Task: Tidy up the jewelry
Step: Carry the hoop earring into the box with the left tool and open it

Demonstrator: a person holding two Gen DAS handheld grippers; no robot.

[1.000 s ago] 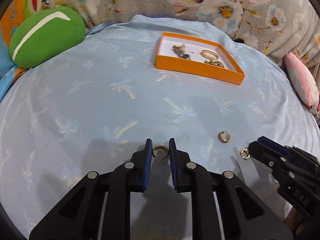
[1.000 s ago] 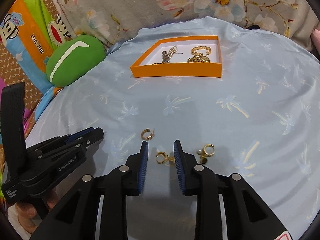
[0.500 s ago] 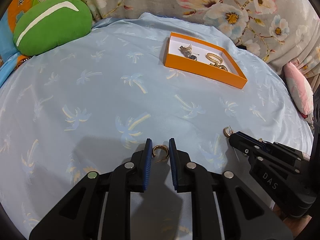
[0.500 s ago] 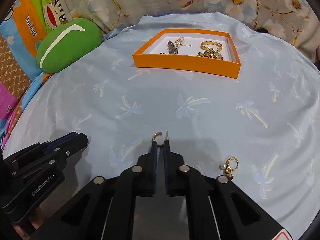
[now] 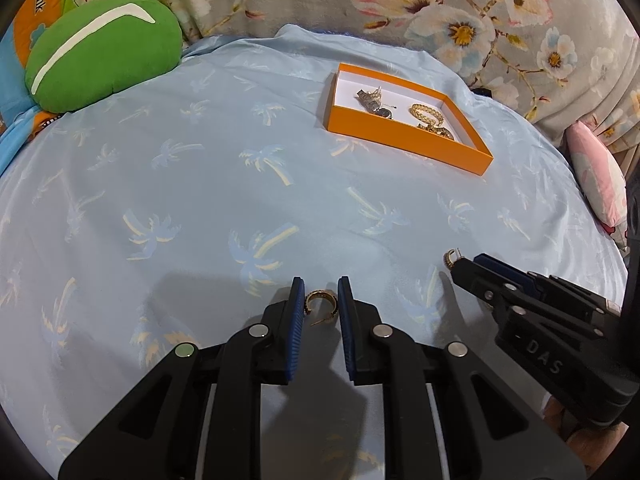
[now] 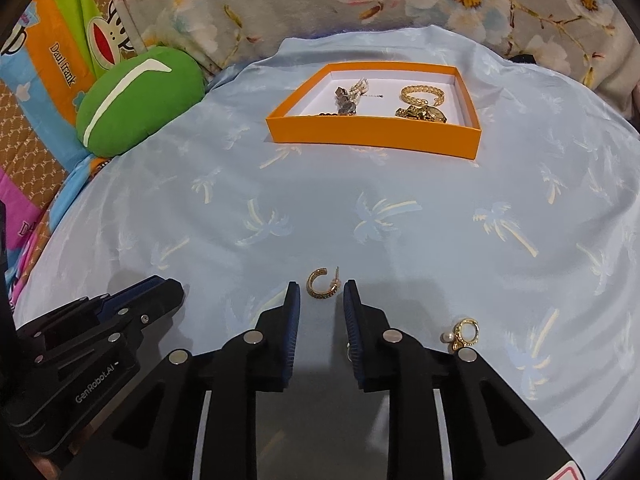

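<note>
The shallow orange cardboard box [image 6: 372, 140] near the bed's far edge holds a gold chain bracelet [image 6: 422, 94] and tangled jewellery; the left hand-held gripper [image 5: 321, 306] pinches a gold hoop earring [image 5: 321, 307], and the right hand-held gripper [image 6: 321, 304] stands apart, empty.

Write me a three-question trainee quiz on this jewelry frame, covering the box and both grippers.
1. True or false: the orange box is empty.
2. What sits between the pads of the left gripper? A: a gold hoop earring. B: a watch. C: nothing.
3. How do the jaws of the right gripper stand, and what lies at its fingertips?

Key
1. False: it holds several gold pieces.
2. A.
3. They stand apart; a second hoop lies on the blue cloth just ahead, between the tips, not gripped.
</note>
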